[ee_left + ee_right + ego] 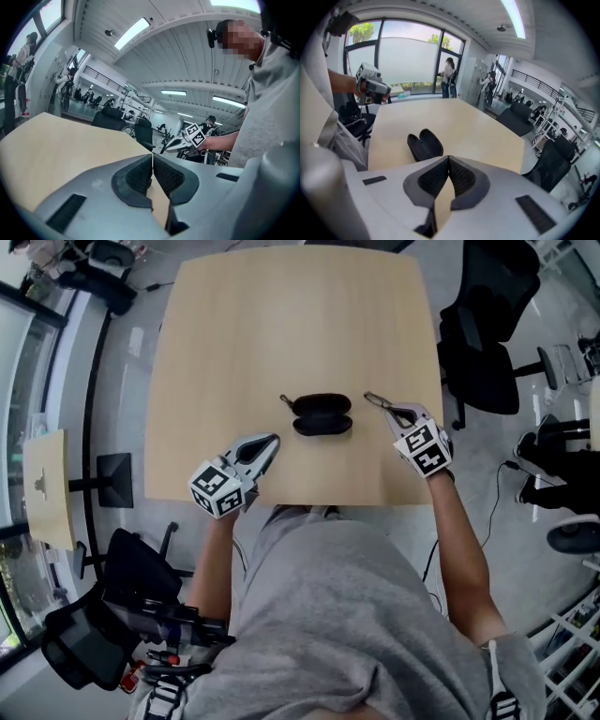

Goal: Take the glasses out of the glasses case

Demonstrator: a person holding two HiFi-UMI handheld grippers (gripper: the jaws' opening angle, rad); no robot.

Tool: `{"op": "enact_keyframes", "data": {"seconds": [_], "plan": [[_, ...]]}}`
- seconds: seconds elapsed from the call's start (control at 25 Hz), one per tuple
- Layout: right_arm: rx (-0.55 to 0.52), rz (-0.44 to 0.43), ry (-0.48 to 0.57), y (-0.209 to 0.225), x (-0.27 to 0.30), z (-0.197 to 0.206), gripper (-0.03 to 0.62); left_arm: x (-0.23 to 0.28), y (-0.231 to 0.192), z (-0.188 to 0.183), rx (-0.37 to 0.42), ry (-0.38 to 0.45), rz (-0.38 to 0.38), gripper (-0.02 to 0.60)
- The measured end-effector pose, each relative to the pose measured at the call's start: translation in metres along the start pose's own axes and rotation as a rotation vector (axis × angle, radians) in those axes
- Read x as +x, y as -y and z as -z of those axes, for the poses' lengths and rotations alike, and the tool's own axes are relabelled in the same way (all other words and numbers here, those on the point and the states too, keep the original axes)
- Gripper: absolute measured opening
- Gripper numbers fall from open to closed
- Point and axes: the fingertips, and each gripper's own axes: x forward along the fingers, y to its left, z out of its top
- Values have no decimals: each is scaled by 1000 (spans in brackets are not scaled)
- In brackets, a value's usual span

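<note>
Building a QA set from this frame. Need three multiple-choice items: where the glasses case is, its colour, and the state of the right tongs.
1. Where is the glasses case?
A. On the wooden table
B. On the floor
C. On a chair

2. What colour is the case?
A. White
B. Black
C. Red

3. How do the tongs of the right gripper stand?
A. Wide apart
B. Closed on the case
C. Closed together, nothing between them

Answers:
1 A: the head view shows it lying near the table's middle.
2 B: it is black in both the head view and the right gripper view.
3 C: the right gripper view shows the pads meeting, with the case lying apart on the table beyond them.
</note>
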Motion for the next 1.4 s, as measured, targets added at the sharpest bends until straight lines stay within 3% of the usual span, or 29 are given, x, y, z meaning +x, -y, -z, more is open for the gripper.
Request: {"op": "enact_keyframes", "data": {"seconds": [0.24,0.68,0.96,1.4], "plan": [[196,-47,313,-27,-96,-55,8,-29,49,-48,70,128,-37,8],[150,-193,661,-92,-237,-110,8,-100,164,-119,181,329,-116,8],[145,-268,754,-127,-283,-130,8,-123,207,-139,236,354,-131,8],[109,-317,748,-190,-286,-154,8,-181,224,-120,240,357,-159,8]]}}
